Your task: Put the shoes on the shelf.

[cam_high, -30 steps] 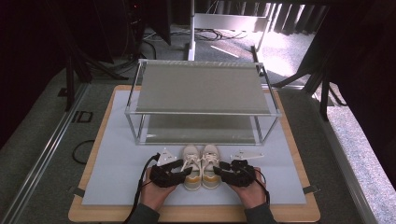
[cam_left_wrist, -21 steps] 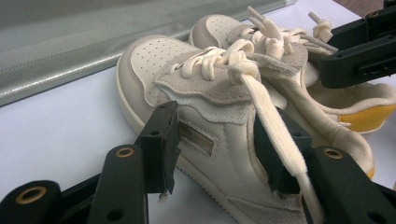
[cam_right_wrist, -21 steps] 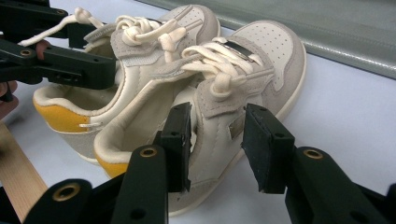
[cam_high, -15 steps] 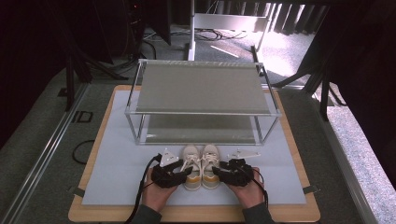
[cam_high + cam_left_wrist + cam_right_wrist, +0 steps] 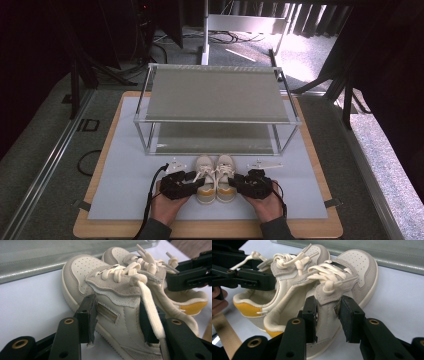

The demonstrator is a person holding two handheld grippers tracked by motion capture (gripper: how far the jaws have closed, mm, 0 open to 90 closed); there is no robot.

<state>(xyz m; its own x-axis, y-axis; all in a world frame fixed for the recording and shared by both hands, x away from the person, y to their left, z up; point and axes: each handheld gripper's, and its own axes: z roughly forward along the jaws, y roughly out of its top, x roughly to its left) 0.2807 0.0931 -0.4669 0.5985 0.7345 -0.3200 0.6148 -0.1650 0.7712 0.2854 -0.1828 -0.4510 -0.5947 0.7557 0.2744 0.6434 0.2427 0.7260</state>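
Observation:
A pair of small cream sneakers with yellow heels stands side by side on the white mat (image 5: 125,175), toes toward the rack. My left gripper (image 5: 192,179) (image 5: 117,320) is shut across the outer side of the left shoe (image 5: 204,177) (image 5: 112,290), one pad on its wall and the other behind a lace. My right gripper (image 5: 237,181) (image 5: 328,315) is shut on the side wall of the right shoe (image 5: 224,175) (image 5: 352,272). The right gripper view also has the left shoe (image 5: 262,302) and the left gripper (image 5: 249,277) beyond it. Both soles look flat on the mat.
A two-level rack (image 5: 215,92) with a metal frame and grey shelves stands just beyond the shoes. Two small white pieces (image 5: 175,162) (image 5: 265,164) lie on the mat in front of it. The mat rests on a wooden board (image 5: 320,165), with dark floor around it.

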